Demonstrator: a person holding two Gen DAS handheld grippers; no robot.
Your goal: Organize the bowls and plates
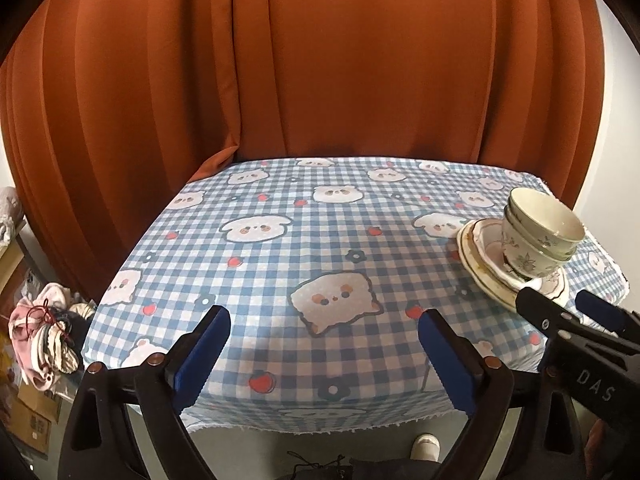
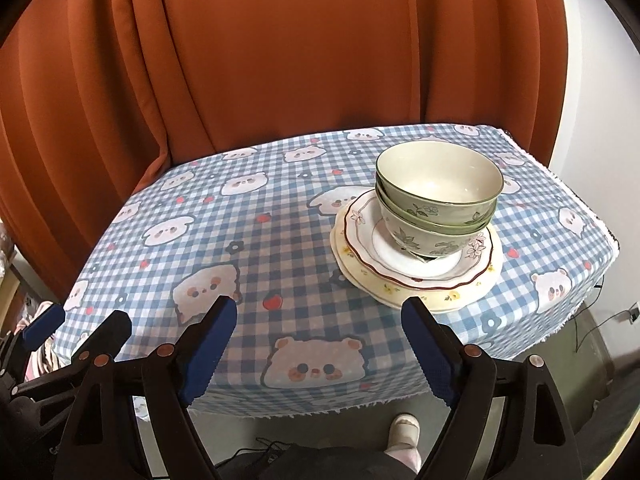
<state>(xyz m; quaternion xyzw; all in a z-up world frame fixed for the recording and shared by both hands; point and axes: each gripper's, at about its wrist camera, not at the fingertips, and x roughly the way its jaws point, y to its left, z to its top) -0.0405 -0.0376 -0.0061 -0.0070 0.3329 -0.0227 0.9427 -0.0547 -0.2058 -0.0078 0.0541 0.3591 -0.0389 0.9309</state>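
right wrist view, checked tablecloth (image 2: 280,240), rust curtain (image 2: 280,60), white wall (image 2: 592,100)

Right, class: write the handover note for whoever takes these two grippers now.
Left gripper: open, empty, at the near table edge.
Right gripper: open, empty, just short of the stack.
Stack: two green bowls nested, tilted, on a red-rimmed plate over a cream plate, right side of the checked tablecloth.
Done: everything appears stacked.
Left: perhaps level the bowls.

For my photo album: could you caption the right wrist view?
Open right gripper facing stacked bowls on two plates, on a checked tablecloth.
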